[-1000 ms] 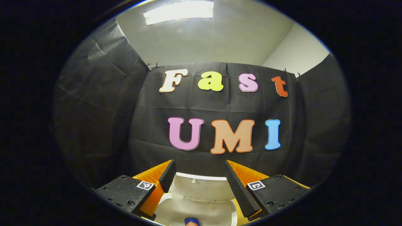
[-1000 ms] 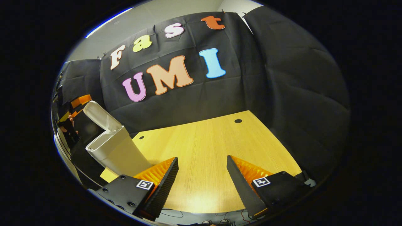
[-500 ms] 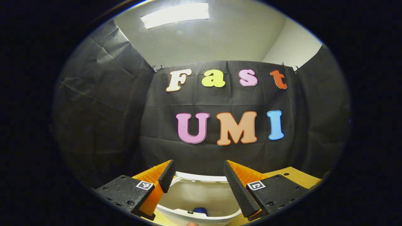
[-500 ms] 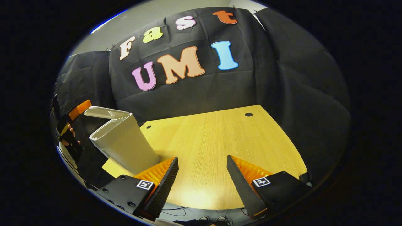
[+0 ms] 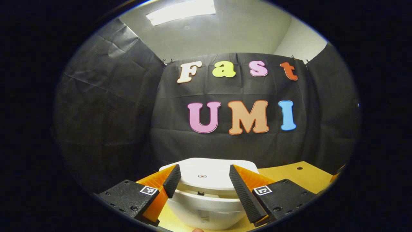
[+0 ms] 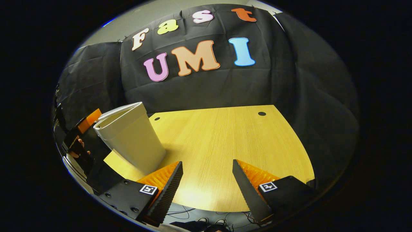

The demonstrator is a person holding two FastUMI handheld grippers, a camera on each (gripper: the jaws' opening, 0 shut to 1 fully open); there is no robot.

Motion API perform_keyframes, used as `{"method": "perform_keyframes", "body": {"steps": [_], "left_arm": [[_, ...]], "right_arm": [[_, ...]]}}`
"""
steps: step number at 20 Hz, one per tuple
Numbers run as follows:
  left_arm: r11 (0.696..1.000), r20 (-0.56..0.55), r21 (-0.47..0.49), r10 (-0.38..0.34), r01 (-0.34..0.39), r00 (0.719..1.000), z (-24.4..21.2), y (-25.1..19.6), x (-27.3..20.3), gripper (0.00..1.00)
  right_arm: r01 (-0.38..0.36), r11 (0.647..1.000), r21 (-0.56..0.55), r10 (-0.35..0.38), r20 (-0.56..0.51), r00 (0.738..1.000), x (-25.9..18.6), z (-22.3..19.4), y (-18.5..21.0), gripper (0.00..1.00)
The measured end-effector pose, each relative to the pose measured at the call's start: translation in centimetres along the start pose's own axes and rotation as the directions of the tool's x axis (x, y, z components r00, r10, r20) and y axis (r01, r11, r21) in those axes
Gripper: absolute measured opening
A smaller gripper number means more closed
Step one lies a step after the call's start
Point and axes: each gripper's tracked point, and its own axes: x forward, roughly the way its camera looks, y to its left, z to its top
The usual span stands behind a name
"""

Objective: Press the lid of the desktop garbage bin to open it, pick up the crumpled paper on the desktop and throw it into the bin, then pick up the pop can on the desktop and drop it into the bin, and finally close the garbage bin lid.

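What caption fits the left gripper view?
Open left gripper facing the white bin, lid nearly shut.

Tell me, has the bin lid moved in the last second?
Yes. In the right gripper view the lid has swung down from upright to nearly flat on the white bin, which stays put on the table.

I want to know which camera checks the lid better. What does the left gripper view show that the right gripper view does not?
Left gripper view: the flat white lid top with a small round mark, a gap under its front edge.
Right gripper view: the tapered white plastic bin's side wall and the left claw beside it.
Both: the bin on the yellow wooden desk, each own claw open.
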Motion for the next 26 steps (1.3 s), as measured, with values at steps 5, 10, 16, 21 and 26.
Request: {"method": "perform_keyframes", "body": {"steps": [5,10,16,21,26], "left_arm": [[1.000,0.030,0.019,0.010,-0.011,0.999,-0.4,0.1,-0.2,0.91],[1.000,0.116,0.001,0.014,-0.014,0.993,-0.2,0.4,-0.3,0.91],[1.000,0.145,0.030,-0.001,-0.003,0.990,-0.3,0.5,-0.3,0.91],[0.999,0.188,0.017,-0.034,0.032,0.982,-0.4,0.4,-0.7,0.91],[0.999,0.191,0.000,-0.046,0.047,0.981,-0.6,0.6,-0.6,0.92]], "right_arm": [[0.007,1.000,-0.004,-0.007,-0.022,1.000,0.2,-1.0,0.3,0.98],[0.004,1.000,-0.023,-0.005,-0.055,0.998,0.4,-2.1,0.7,0.99],[0.005,1.000,-0.010,-0.006,-0.077,0.997,0.7,-2.6,0.8,0.99],[0.003,1.000,-0.006,-0.004,-0.092,0.996,1.0,-3.1,1.1,0.99],[-0.001,1.000,-0.009,0.000,-0.097,0.995,0.9,-3.1,1.5,0.99]]}}
